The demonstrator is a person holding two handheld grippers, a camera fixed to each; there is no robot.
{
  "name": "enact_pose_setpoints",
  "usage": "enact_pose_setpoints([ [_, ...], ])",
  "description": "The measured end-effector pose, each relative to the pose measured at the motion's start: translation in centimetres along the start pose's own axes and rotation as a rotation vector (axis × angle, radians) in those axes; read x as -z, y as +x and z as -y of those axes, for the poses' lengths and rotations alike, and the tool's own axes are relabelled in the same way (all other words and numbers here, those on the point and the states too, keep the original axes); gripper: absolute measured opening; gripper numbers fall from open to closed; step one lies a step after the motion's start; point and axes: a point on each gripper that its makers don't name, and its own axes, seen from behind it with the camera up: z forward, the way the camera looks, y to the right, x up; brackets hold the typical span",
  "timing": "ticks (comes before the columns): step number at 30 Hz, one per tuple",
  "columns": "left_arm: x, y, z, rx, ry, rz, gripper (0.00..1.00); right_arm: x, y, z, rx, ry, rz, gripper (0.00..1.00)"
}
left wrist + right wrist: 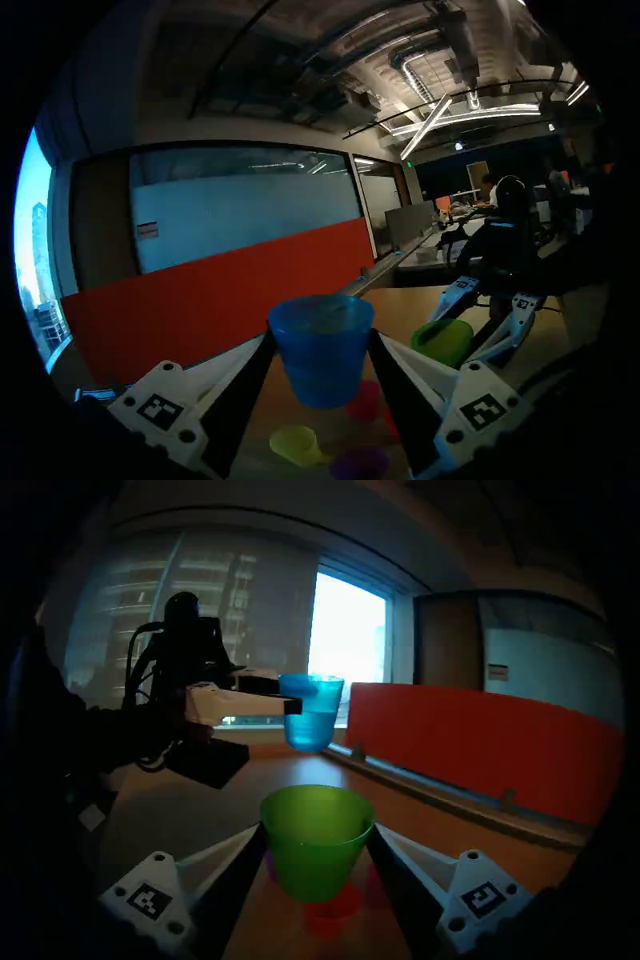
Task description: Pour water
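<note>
A translucent blue cup (322, 348) stands upright between the fingers of my left gripper (322, 360), which is shut on it above the wooden table (400, 308). From the right gripper view the same blue cup (312, 710) hangs in the air with water in it, gripped by the left gripper (292, 700). My right gripper (317, 852) is shut on an upright green cup (317, 848) with its mouth up. The left gripper view has that green cup (442, 340) low at the right, inside the right gripper (480, 320), lower than the blue cup.
Small coloured cups lie on the table below: yellow (294, 444), pink (364, 400), purple (360, 462), and a red one (332, 912) under the green cup. An orange divider panel (488, 744) runs along the table's far edge. Desks and a seated person (500, 200) are farther back.
</note>
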Motion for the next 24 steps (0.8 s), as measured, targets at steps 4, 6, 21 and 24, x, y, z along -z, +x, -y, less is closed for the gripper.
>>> enact_pose_setpoints([
  [4, 0.2, -0.2, -0.1, -0.019, 0.0, 0.003, 0.83, -0.6, 0.1, 0.9, 0.008, 0.017, 0.002, 0.89],
  [6, 0.3, -0.2, -0.2, -0.029, 0.0, 0.003, 0.83, -0.9, 0.2, 1.2, 0.007, 0.025, 0.004, 0.89],
  [21, 0.9, -0.1, -0.7, -0.112, 0.004, -0.005, 0.83, -2.6, -0.1, 2.4, -0.018, 0.059, 0.011, 0.89],
  [24, 1.0, -0.1, -0.8, -0.128, 0.004, -0.006, 0.83, -2.8, -0.1, 2.5, -0.019, 0.064, 0.012, 0.89],
])
